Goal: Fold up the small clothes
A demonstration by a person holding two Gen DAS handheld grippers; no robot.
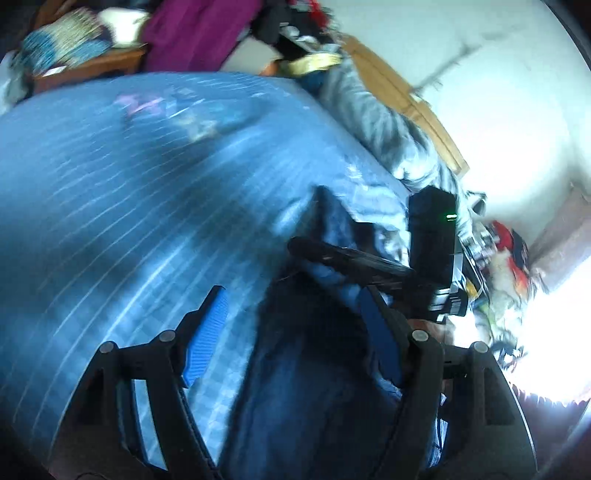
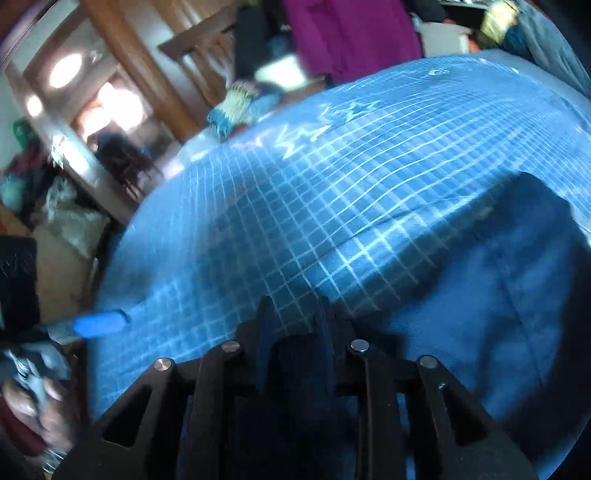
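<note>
Left claw [image 1: 291, 332]: fingers set wide apart, a blue ribbed pad [image 1: 207, 332] on one; dark blue garment [image 1: 314, 369] lies bunched between them, lower centre, the far pad touching the cloth, no clamp visible.
Right claw [image 2: 293, 332]: fingers near together, dark fold between them; whether pinched, cannot tell.
Garment spreads lower right of the right view, on the blue checked bed cover [image 2: 295, 192].
Purple cloth [image 1: 199, 29]: upper centre, beyond the bed.

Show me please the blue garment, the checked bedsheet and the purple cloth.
blue garment [image 2: 491, 306], right wrist view, on its flat middle.
checked bedsheet [image 2: 332, 192], right wrist view, on its bare middle.
purple cloth [image 1: 199, 33], left wrist view, on its hanging middle.
</note>
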